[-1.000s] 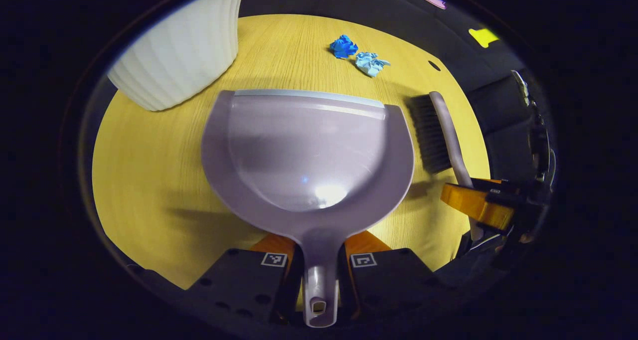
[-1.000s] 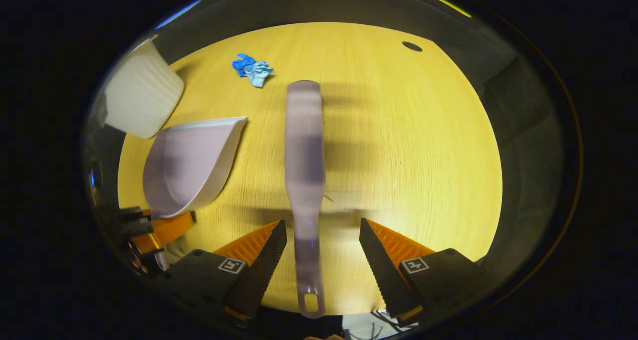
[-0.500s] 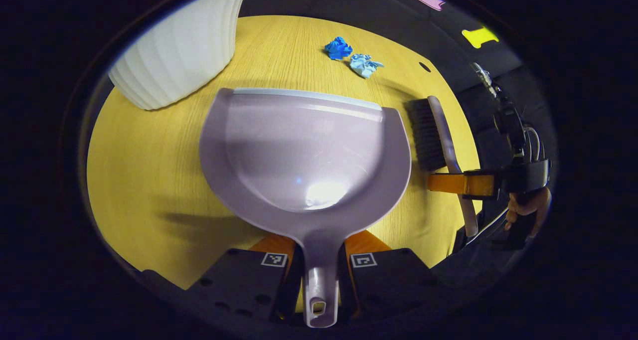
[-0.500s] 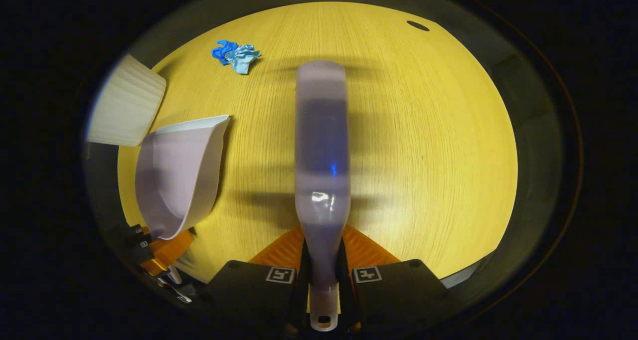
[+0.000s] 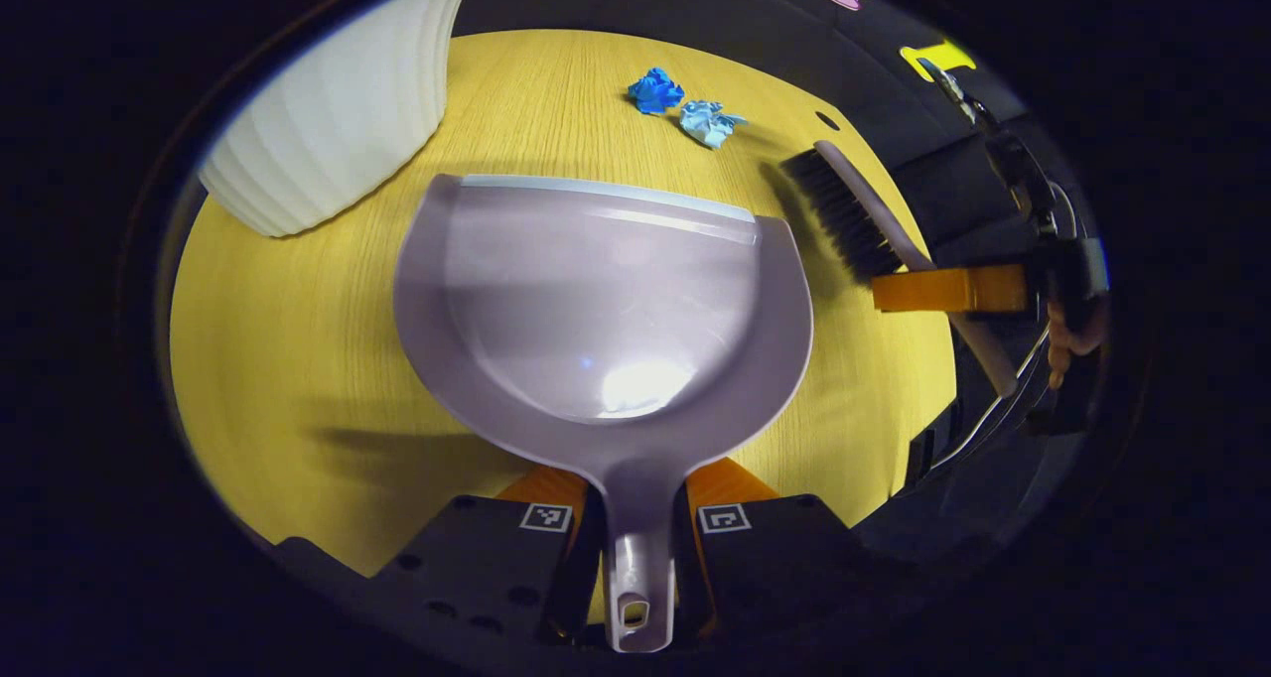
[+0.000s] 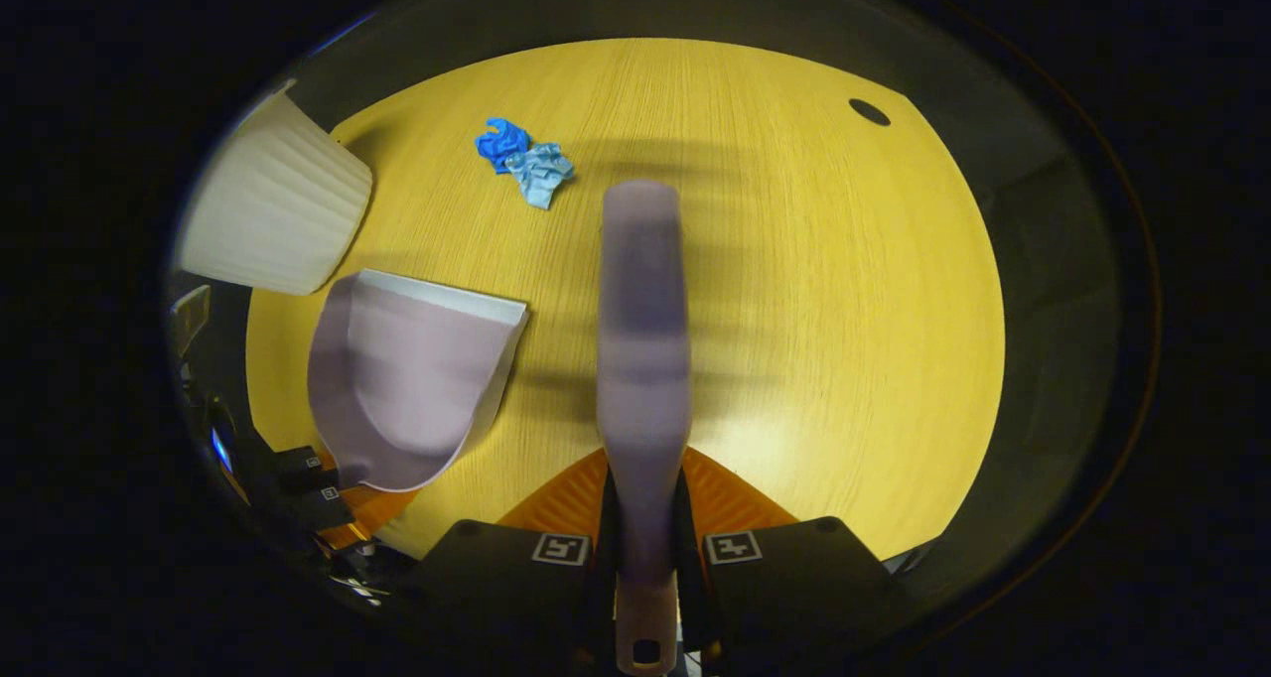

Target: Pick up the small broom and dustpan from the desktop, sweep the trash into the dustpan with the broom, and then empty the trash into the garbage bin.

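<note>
Between both claws' fingers: dustpan [image 5: 606,310] left, broom [image 6: 643,359] right.

Light falls from overhead, bright on the yellow desk [image 6: 844,310] and dim toward the booth's edges. A white glare spot sits in the dustpan [image 5: 635,384]. Soft banded shadows cross the desk. The broom [image 6: 643,339] looks smeared by motion. Fisheye bending curves the desk's rim.

A pale lilac dustpan [image 5: 606,300] is held by its handle, its mouth toward 12 o'clock. The broom [image 5: 854,215], dark-bristled with a lilac back, tilts at 2 o'clock. Two crumpled blue paper scraps [image 5: 683,106] touch at 12 o'clock. A white ribbed bin [image 5: 328,111] stands at 10 o'clock.
</note>
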